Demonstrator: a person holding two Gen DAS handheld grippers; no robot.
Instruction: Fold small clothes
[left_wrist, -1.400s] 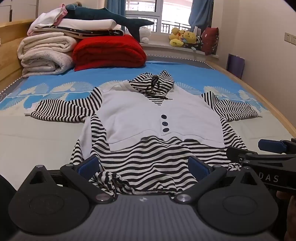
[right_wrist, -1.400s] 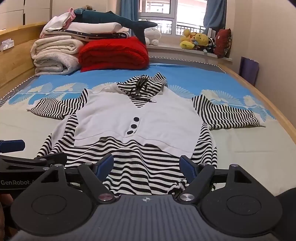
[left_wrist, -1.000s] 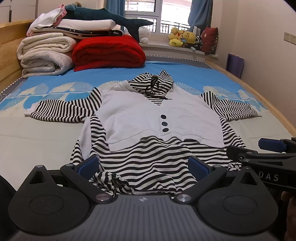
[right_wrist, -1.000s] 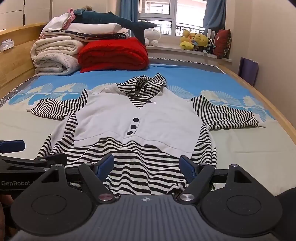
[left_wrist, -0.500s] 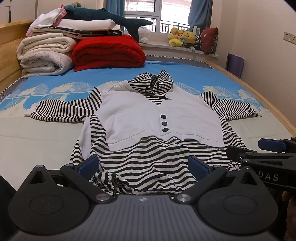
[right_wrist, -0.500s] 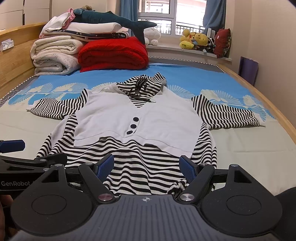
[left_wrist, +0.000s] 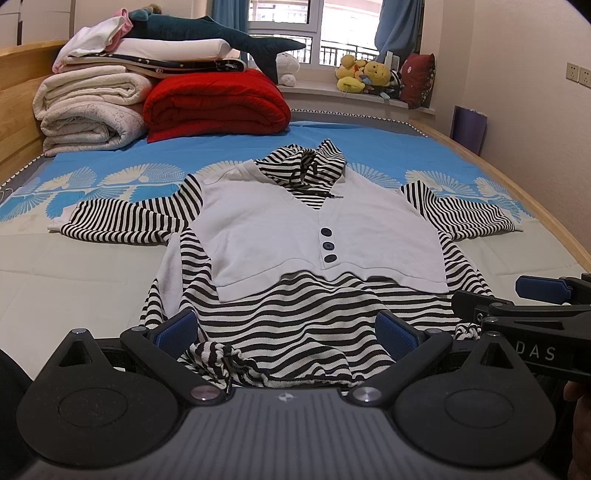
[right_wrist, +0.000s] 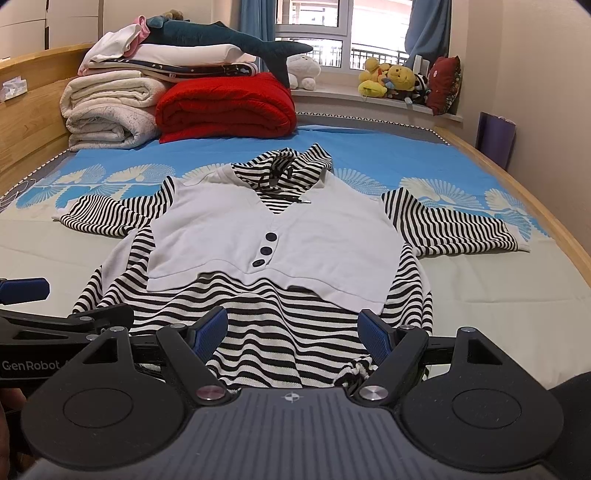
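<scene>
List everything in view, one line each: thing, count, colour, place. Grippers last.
top: one, black-and-white stripes with white vest front, spread flat mid-bed
buttons: three, dark, vest front
bed: one, blue and white sheet, wooden frame
red quilt: one, folded, bed head
white blankets: a stack, left of quilt
shark toy: one, dark teal, atop stack
stuffed toys: several, mostly yellow, windowsill
left gripper: open, over hem
right gripper: open, over hem

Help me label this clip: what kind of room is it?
Most likely a bedroom: the striped top lies on a bed, with folded blankets stacked behind and plush toys on the windowsill.
</scene>
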